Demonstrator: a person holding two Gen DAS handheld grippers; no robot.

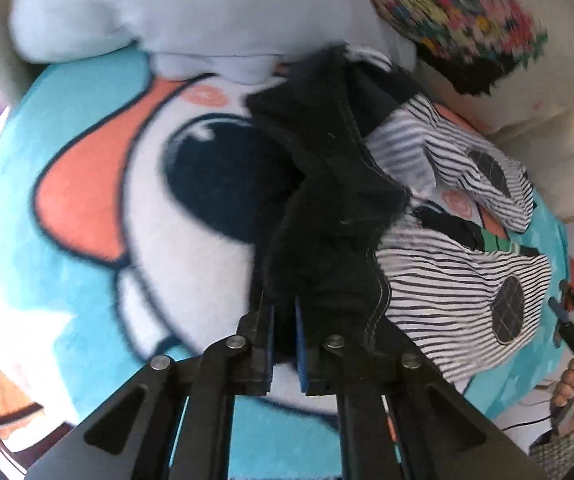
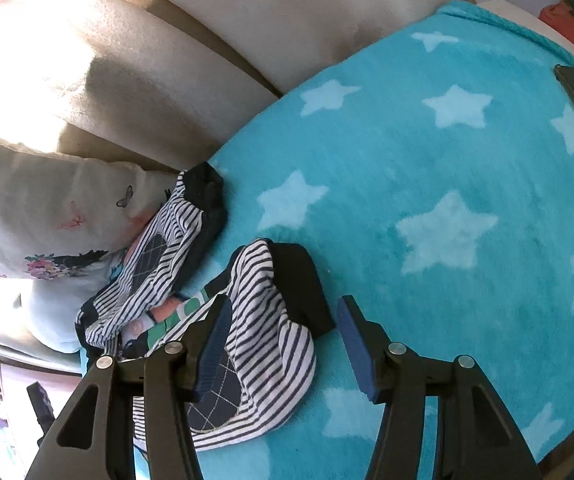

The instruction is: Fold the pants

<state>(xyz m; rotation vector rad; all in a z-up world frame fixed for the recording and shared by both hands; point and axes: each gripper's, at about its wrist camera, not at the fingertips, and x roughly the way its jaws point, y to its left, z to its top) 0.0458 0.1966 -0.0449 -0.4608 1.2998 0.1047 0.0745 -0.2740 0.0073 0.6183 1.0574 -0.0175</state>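
Pants (image 1: 463, 280): small, thin knit, white with fine dark stripes, oval dark quilted knee patches, black ribbed waistband and cuffs. They lie crumpled on the blanket (image 2: 427, 152), legs spread apart, not flat.

Left gripper (image 1: 284, 344): blue pads nearly together, clenched on the black waistband fabric, which bunches up thick and wrinkled ahead of the jaws with pale stitching along a seam. The fold hides how much cloth sits between the pads.

Right gripper (image 2: 283, 344): jaws wide, released. The left pad sits over a striped leg near its knee patch; the right pad is just beside the black cuff, over bare blanket. No pinch on the cloth.

Blanket: plush fleece, turquoise with pale stars in the right wrist view; a big cartoon print with a dark eye and orange shape in the left wrist view.

Pale blue soft cushion (image 1: 147, 12) beyond the waistband, partly cut off. Cream pillow (image 2: 47, 216) with butterfly print touches the far leg. Multicoloured knit (image 1: 459, 20) at upper right, blurred. A hand (image 1: 571, 392) on the other tool shows at the left view's right rim, cropped.

Open blanket to the right of the pants; beige upholstery edges it behind
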